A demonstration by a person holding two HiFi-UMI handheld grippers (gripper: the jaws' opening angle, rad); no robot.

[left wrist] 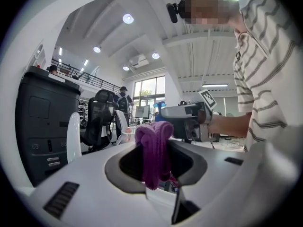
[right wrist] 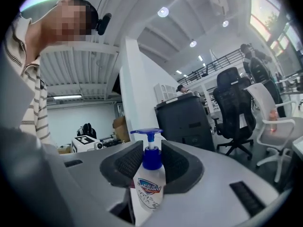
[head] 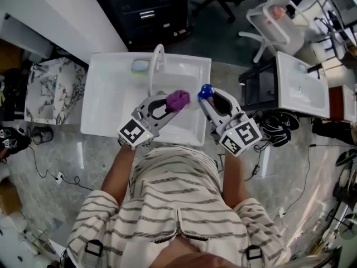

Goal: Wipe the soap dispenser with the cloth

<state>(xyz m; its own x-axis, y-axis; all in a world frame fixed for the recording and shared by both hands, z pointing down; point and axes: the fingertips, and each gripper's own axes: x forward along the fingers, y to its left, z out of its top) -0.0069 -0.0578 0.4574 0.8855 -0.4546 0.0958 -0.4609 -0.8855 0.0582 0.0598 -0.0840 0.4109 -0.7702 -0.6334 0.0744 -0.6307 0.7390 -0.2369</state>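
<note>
Left tool clamped on the purple cloth: soft, knitted, bunched into a knot with a tail hanging. Both tools are over the glossy white sink. Right tool grips the soap dispenser: smooth plastic bottle, printed label, blue pump. Cloth is near the pump, apparently not touching. Wiping looks about to start. Next: press cloth onto bottle and rub, holding the bottle steady.

White sink, curved faucet at back rim; white chair beyond; black cabinet.
</note>
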